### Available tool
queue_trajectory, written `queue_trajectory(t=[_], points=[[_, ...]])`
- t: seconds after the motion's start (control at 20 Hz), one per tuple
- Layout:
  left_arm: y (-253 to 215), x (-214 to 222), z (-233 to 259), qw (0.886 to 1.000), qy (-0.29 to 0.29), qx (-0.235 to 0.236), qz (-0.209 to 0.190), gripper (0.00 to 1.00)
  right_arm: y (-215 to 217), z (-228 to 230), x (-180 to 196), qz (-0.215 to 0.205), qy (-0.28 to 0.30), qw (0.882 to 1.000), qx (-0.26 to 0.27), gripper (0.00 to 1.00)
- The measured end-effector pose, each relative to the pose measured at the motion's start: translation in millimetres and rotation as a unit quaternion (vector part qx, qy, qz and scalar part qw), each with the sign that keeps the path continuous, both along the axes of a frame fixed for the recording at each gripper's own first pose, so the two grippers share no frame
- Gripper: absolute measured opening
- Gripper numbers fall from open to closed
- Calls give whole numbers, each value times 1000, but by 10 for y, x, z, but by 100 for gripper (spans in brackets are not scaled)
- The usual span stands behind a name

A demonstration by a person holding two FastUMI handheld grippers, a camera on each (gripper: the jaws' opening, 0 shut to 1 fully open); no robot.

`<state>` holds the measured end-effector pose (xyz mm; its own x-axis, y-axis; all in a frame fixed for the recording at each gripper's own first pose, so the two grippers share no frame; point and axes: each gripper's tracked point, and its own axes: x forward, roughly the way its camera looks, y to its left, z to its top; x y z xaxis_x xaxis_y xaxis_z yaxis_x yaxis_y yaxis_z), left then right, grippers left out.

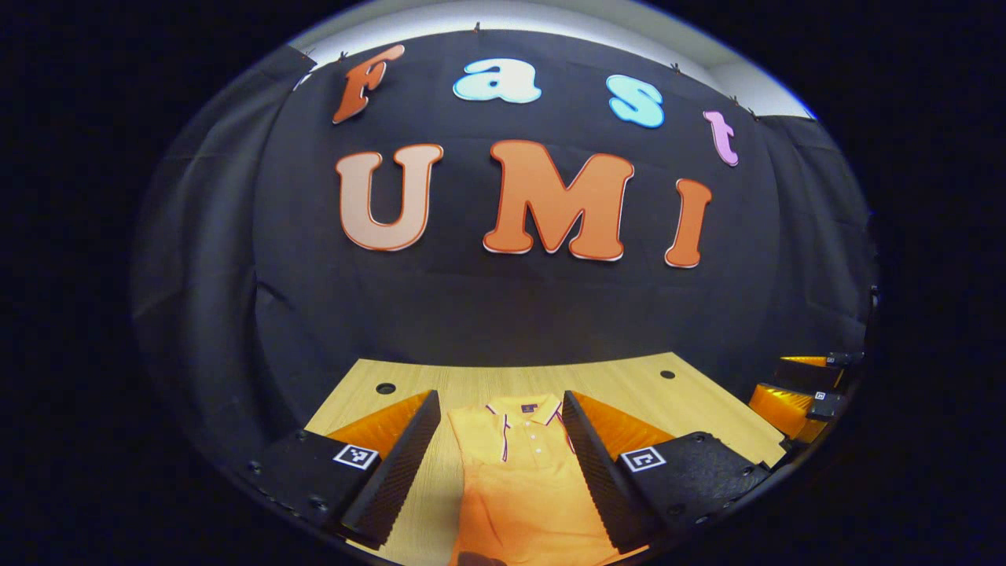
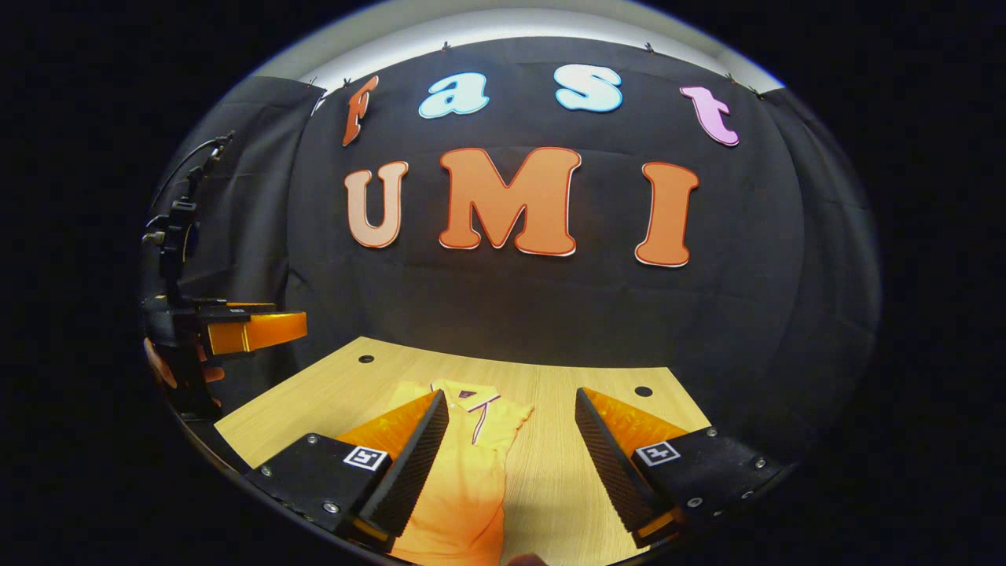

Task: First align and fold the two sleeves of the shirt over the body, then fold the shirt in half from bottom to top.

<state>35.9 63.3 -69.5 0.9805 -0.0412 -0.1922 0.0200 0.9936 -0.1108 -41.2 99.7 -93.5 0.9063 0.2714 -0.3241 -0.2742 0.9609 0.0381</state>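
My left gripper (image 1: 501, 464) is spread wide above the wooden table (image 1: 629, 377), and the orange shirt (image 1: 523, 472) lies flat between its fingers, collar toward 12 o'clock. My right gripper (image 2: 511, 464) is spread too, holding nothing; there the shirt (image 2: 464, 472) lies toward 7 o'clock, partly behind one finger.

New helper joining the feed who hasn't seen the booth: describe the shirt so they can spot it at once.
Find the light wooden table in front of the black cloth wall. Lying flat on it, collar toward the wall, is the shirt, seen between the left tool fingers. It is an orange-yellow polo with a dark-and-white trimmed collar and placket and small white buttons, the one garment on the table.
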Motion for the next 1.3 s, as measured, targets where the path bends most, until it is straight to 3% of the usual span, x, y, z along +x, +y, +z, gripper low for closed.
queue_trajectory(t=[0.25, 0.35, 0.4, 0.45, 0.55, 0.8, 1.15, 1.3], points=[[-65, -601, 251, 996, -80, -13, 29, 96, -96, 133, -150, -3, -54, 999, 6, 99], [-50, -769, 307, 994, -105, 9, 42, 95, -77, 128, -231, 7, -58, 998, 15, 98], [-107, -821, 253, 993, -105, 29, 38, 100, -79, 30, -270, 13, -48, 999, 12, 98], [-131, -867, 91, 995, -79, 55, 38, 92, -109, -79, -298, 16, -36, 999, 5, 98], [-101, -918, -219, 995, -36, 84, 39, 99, -131, -275, -359, 19, -7, 1000, 0, 98], [-69, -1014, -1163, 991, 115, 72, 20, 97, -109, -858, -586, 35, 94, 995, -4, 98], [54, -1194, -2347, 953, 294, 66, -17, 98, -55, -1881, -1126, 54, 273, 960, -34, 99], [56, -1094, -2460, 937, 341, 72, -27, 98, -44, -2228, -1319, 58, 330, 941, -46, 99]])
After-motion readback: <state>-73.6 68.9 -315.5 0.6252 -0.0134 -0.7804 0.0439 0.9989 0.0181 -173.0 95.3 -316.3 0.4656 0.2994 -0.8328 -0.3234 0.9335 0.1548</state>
